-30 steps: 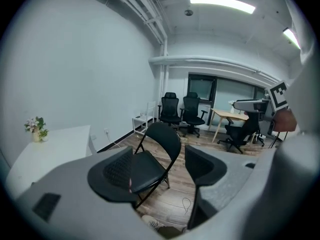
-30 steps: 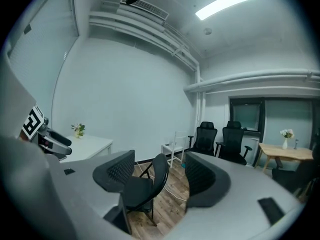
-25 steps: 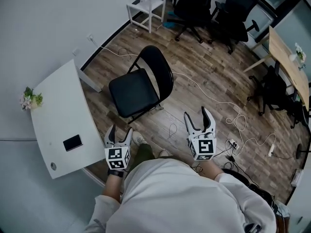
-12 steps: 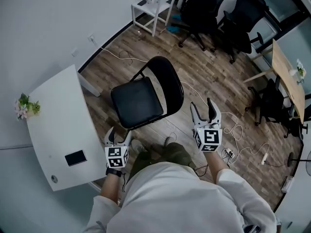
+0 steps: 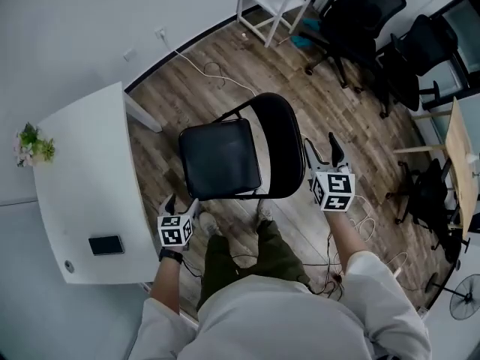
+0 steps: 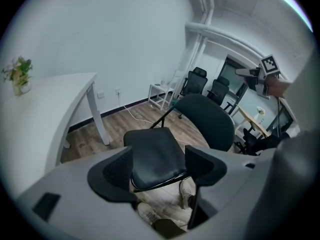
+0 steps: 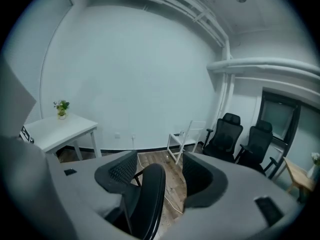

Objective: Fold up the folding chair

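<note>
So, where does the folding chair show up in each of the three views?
Head view: folding chair at centre, unfolded.
Left gripper view: lower centre, its seat framed between the open jaws.
Right gripper view: bottom centre, backrest edge-on between the jaws.
Shared landmark: white table with the small plant.

We see even, cool, soft light; the folding chair (image 5: 221, 160) throws little shadow; both gripper views bulge, corners black.

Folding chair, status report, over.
Left hand-held gripper open, near seat front. Right hand-held gripper open, lined up on backrest edge. Folding chair unfolded, seat down. White desk close alongside; cable on floor beyond.
</note>
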Demonstrator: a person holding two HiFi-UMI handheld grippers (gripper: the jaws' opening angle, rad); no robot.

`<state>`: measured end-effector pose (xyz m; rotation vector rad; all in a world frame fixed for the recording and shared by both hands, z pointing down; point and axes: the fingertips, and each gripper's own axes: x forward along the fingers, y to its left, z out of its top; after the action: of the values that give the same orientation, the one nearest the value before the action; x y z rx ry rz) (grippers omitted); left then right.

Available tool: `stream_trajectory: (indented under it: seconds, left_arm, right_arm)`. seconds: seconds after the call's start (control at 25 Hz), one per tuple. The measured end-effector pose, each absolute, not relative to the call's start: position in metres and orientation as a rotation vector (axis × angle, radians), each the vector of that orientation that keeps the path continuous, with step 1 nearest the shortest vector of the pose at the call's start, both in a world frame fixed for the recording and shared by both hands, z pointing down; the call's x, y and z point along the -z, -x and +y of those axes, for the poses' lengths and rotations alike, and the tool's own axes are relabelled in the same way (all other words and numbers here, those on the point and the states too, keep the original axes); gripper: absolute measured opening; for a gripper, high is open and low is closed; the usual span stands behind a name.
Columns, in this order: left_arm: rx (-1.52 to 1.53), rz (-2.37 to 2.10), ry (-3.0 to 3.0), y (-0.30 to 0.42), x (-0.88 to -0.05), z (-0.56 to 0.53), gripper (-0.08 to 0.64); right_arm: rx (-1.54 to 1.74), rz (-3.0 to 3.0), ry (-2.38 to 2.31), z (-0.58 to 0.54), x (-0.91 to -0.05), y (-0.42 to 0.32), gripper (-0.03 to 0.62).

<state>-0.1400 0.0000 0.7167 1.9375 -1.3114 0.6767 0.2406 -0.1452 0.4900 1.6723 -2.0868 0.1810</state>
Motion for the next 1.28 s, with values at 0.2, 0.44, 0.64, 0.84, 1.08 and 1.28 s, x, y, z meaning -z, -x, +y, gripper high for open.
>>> stream_trajectory:
  seconds: [0.2,0.44,0.64,0.84,1.08,1.28]
  left_arm:
    - [-0.673,-1.284,-1.709,0.154,-0.816,-0.024,0.331]
    - [-0.614,-1.223,-1.507,0.177,-0.924,-0.047,0.36]
    - [-0.54,-1.133,-1.42,0.183,-1.008,-0.063,0.397]
    - [-0.469,-1.03,-1.385,0.178,-1.074,-0.065,0.41]
    - [-0.334,-0.892,-1.412,0.162,-1.118,-0.067,0.411]
    - [-0.106,-0.747,-1.372,0.152,-1.141,-0.067,0.462]
  right_arm:
    - [-0.271,-2.05,-1.551,-0.223,-0.561,-0.254,0.304]
    - [-0.447,-2.039,-1.43,-0.293,-0.639,-0.252,0.318]
    - [-0.613,-2.052,-1.302,-0.323,-0.688,-0.236,0.333]
    - [-0.765,-2.035,-1.168,-0.333,-0.726,-0.222,0.336]
    - [-0.998,-1.968,-1.038,-0.333,-0.753,-0.213,0.293]
    - [-1.078,-1.93,-1.002,-0.336,-0.763,-0.22,0.164]
